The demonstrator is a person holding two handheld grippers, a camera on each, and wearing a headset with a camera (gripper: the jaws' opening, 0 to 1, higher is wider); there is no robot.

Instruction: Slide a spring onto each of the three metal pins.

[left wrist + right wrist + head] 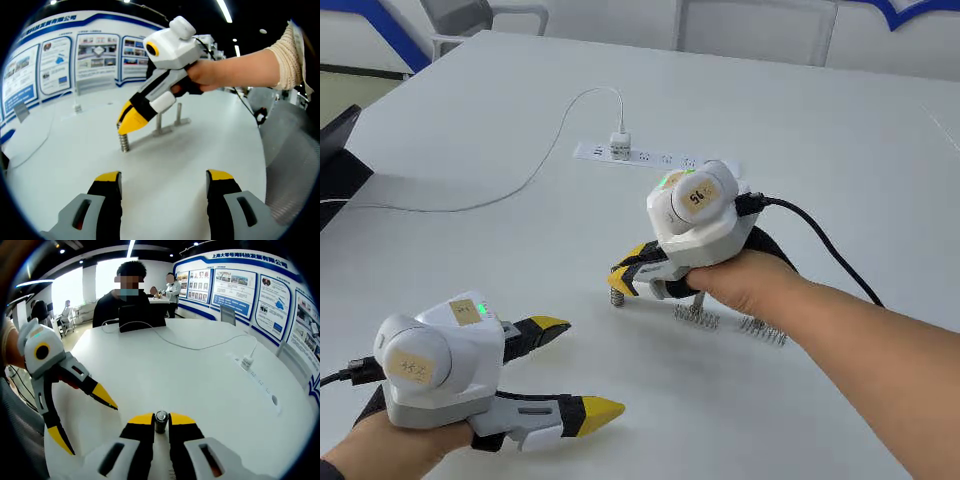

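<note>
My right gripper is shut on the top of a spring that stands upright on the front pin. Its own view shows the spring's top end pinched between the yellow-tipped jaws. In the left gripper view the spring stands under the right gripper, with two bare pins on a metal base behind it. Two loose springs lie on the white table by the right hand. My left gripper hovers open and holds nothing, near the front left, also visible as left gripper.
A white power strip with a charger and cable lies across the table's middle, also seen as power strip. A person sits behind a laptop at the far side. A dark object sits at the left edge.
</note>
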